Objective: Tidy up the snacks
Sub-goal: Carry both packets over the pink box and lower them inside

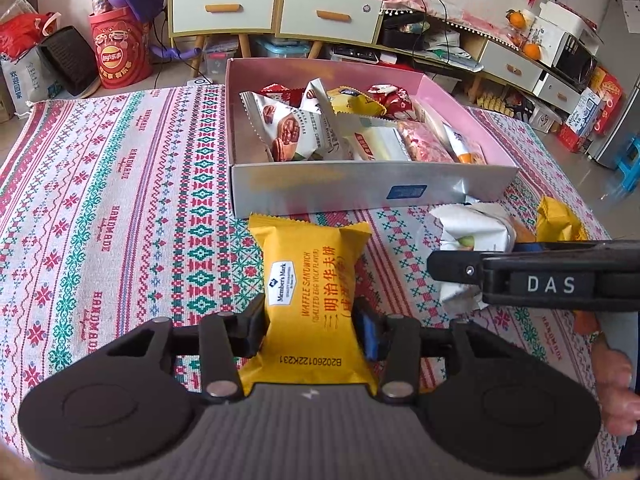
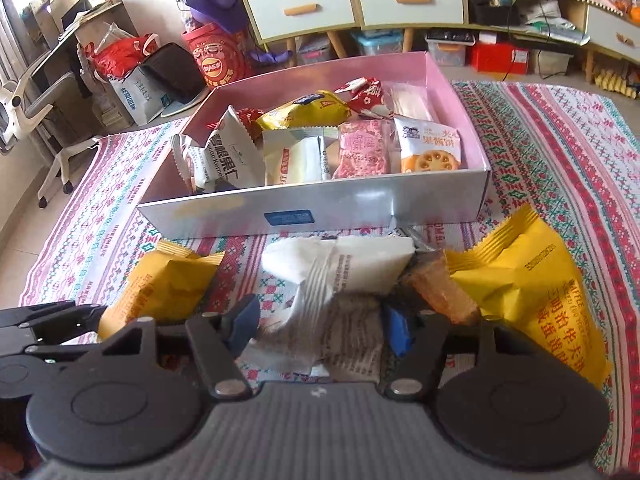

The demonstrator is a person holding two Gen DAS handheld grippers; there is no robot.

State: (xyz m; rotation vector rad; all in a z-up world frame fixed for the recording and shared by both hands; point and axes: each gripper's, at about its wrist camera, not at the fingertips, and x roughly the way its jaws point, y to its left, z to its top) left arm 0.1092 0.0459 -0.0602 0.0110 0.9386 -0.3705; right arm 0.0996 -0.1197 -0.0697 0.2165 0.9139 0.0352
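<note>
My left gripper (image 1: pixel 310 330) is shut on a yellow waffle sandwich pack (image 1: pixel 310 276), held just in front of the pink snack box (image 1: pixel 360 190). The box holds several snack packs (image 1: pixel 360 124). My right gripper (image 2: pixel 320 326) is shut on a white snack pack (image 2: pixel 340 280) on the cloth, in front of the box (image 2: pixel 320 204). In the left wrist view the right gripper (image 1: pixel 520 276) lies over that white pack (image 1: pixel 472 236). In the right wrist view the left gripper (image 2: pixel 48 320) holds its yellow pack (image 2: pixel 160 284) at the left.
A second yellow waffle pack (image 2: pixel 540 300) and a brown wafer snack (image 2: pixel 440 292) lie on the patterned tablecloth (image 1: pixel 120 200) right of the white pack. Cabinets with drawers (image 1: pixel 272 4), a red chips bucket (image 1: pixel 118 52) and an office chair (image 2: pixel 36 112) stand beyond the table.
</note>
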